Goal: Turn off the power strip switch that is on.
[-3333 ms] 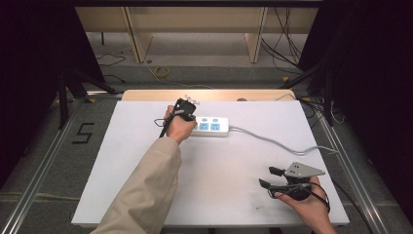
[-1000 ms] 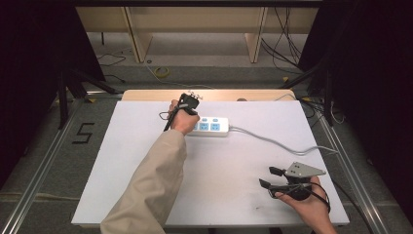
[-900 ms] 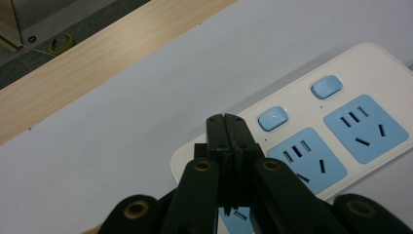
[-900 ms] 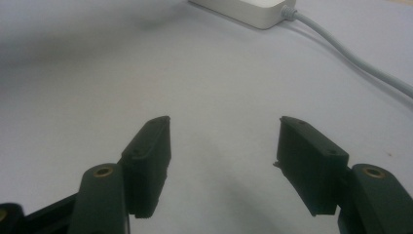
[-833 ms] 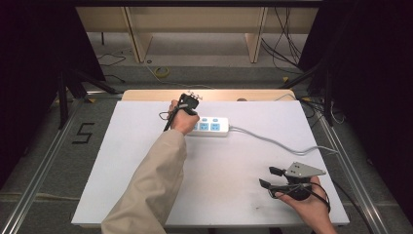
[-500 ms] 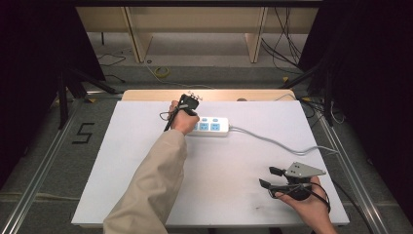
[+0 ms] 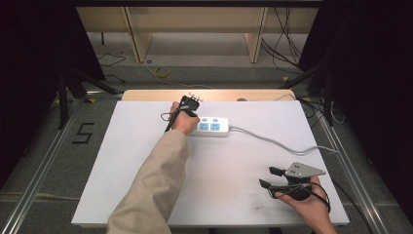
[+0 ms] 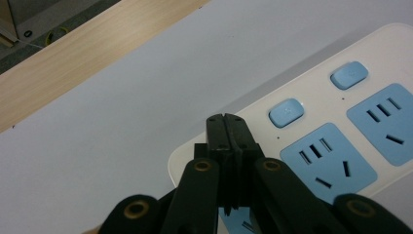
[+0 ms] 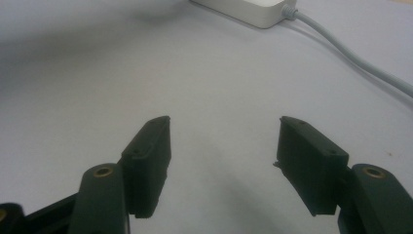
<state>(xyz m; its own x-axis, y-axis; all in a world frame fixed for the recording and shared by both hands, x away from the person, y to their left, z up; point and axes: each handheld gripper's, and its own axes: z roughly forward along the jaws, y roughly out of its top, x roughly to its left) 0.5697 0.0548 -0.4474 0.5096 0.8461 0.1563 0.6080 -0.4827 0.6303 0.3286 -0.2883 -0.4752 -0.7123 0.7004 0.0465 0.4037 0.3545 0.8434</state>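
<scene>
Left gripper [image 8: 227, 118] clamped tight, jaws pressed together with nothing between, tips hovering over or resting on the near-left corner of the white power strip [image 8: 311, 122]; contact not resolvable. Just ahead and to the right of the tips: first light-blue rocker switch [image 8: 286, 111], second switch [image 8: 348, 74] farther along the same line. Blue socket face [image 8: 327, 163] immediately right of the closed tips, next socket [image 8: 384, 122] beyond it. From the high view, same gripper [image 7: 187, 105] sits at the strip's [image 7: 212, 126] left end, sleeved forearm [image 7: 151, 185] running back to the table's near edge. Right gripper [image 9: 224, 141] spread wide, empty, only bare white table surface [image 9: 97, 73] between the jaws; well apart from the strip, whose end [image 9: 253, 12] and grey cable [image 9: 350, 53] lie far ahead and to the right of the tips. In the high view that gripper [image 7: 269, 177] rests low near the right front corner of the table [image 7: 122, 170], jaws pointing left, cable [image 7: 282, 144] curving past above it toward the right edge.
</scene>
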